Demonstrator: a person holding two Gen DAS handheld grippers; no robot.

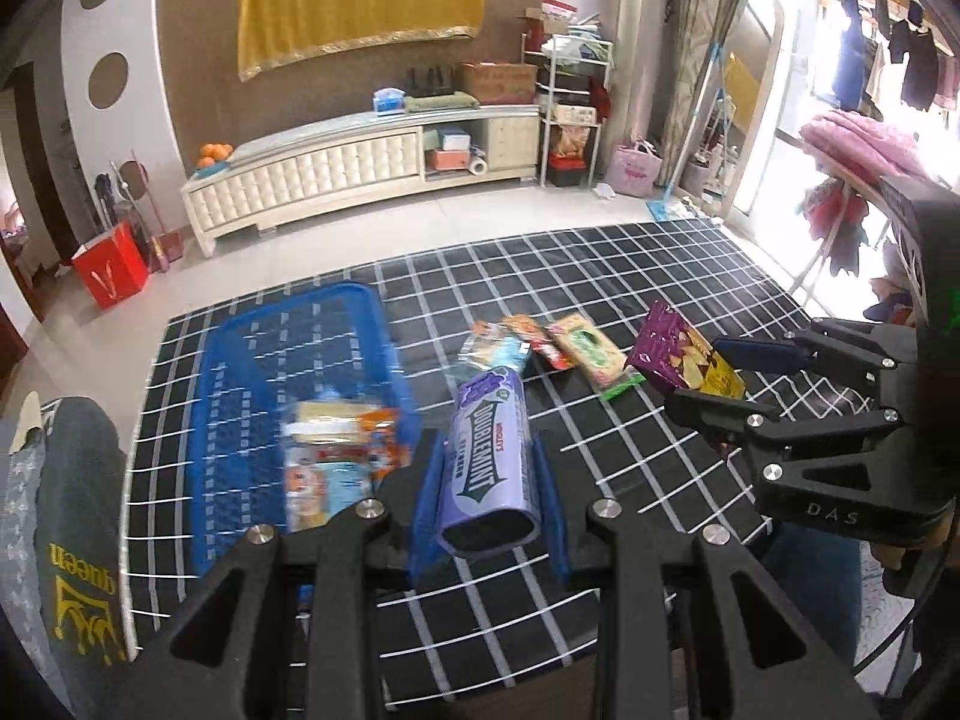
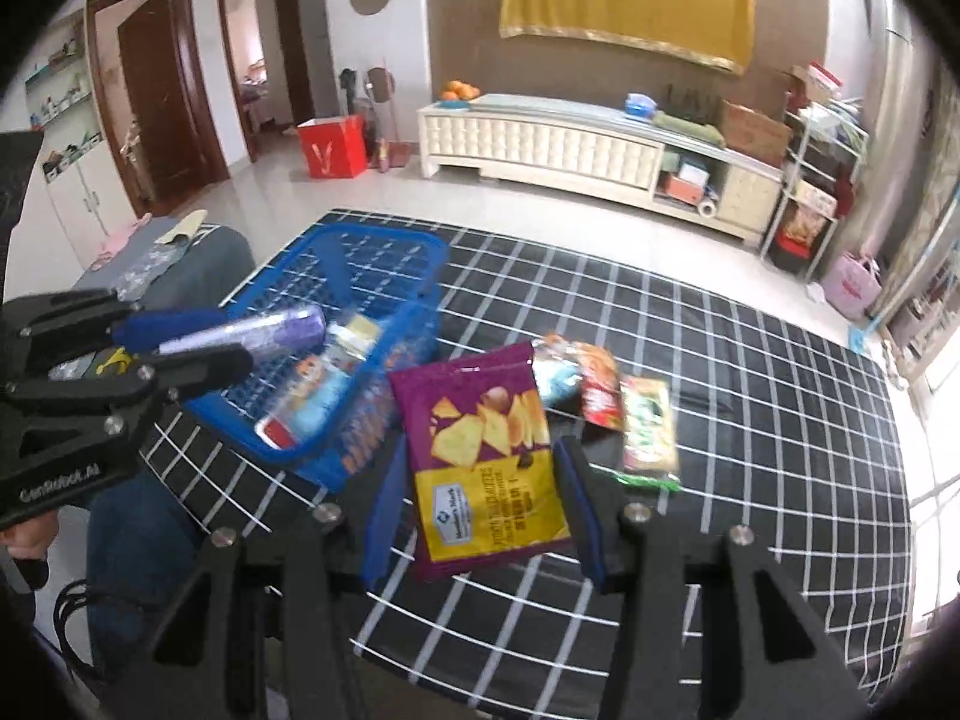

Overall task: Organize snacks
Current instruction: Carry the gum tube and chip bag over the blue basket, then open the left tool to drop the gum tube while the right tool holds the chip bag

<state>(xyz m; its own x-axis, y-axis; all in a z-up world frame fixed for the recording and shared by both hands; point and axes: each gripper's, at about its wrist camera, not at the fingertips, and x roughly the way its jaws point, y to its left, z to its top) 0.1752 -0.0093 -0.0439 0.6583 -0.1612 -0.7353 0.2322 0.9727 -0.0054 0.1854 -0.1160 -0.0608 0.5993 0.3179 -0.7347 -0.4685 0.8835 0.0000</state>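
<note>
Inside blue basket (image 1: pixel 360 324), snack packets (image 1: pixel 336 456) blurred, unreadable.

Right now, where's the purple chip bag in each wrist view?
Left wrist: purple chip bag right of centre, clamped in the right gripper.
Right wrist: bag at bottom centre, between that gripper's fingers.
Shared landmark: blue basket, left of the bag in both.
</note>
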